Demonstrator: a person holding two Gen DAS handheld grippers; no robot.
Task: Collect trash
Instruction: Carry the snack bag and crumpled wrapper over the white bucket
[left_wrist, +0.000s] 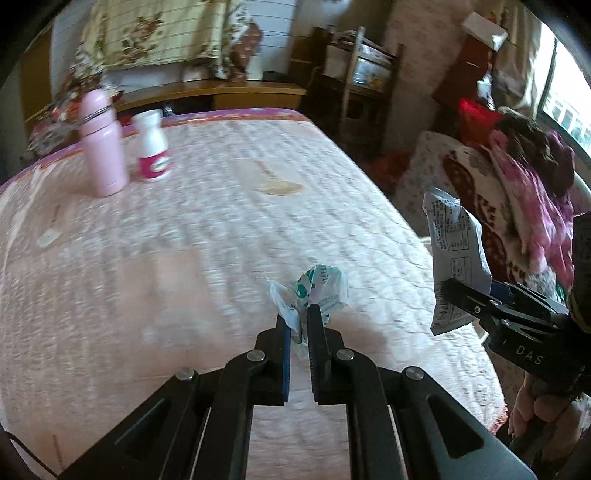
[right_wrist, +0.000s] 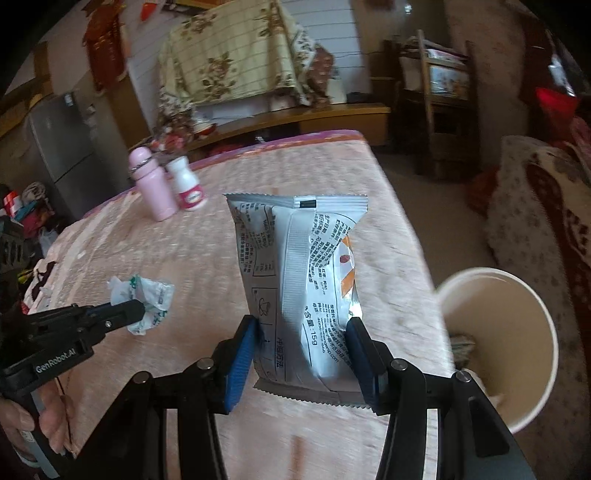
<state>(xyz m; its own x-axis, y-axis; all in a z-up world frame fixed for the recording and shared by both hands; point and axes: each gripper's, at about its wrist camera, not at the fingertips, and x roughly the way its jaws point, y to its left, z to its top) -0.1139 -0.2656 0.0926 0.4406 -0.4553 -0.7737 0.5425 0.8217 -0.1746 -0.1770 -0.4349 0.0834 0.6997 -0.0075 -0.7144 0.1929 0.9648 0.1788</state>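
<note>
My left gripper (left_wrist: 298, 320) is shut on a crumpled white and green wrapper (left_wrist: 314, 291), held just above the pink quilted bed cover (left_wrist: 221, 229). It shows from the side in the right wrist view (right_wrist: 127, 308) with the wrapper (right_wrist: 146, 301). My right gripper (right_wrist: 301, 328) is shut on a silver snack packet (right_wrist: 299, 280) with black print, held upright over the bed's right part. The packet also shows in the left wrist view (left_wrist: 452, 258), held by the right gripper (left_wrist: 461, 299). A white paper cup (right_wrist: 506, 343) with some trash inside stands just right of the right gripper.
A pink bottle (left_wrist: 101, 144) and a white bottle with a pink label (left_wrist: 151, 147) stand at the bed's far left. A yellowish stain (left_wrist: 279, 186) marks the cover. Blankets lie piled on a chair (left_wrist: 517, 206) to the right. Wooden furniture (left_wrist: 362, 81) stands behind.
</note>
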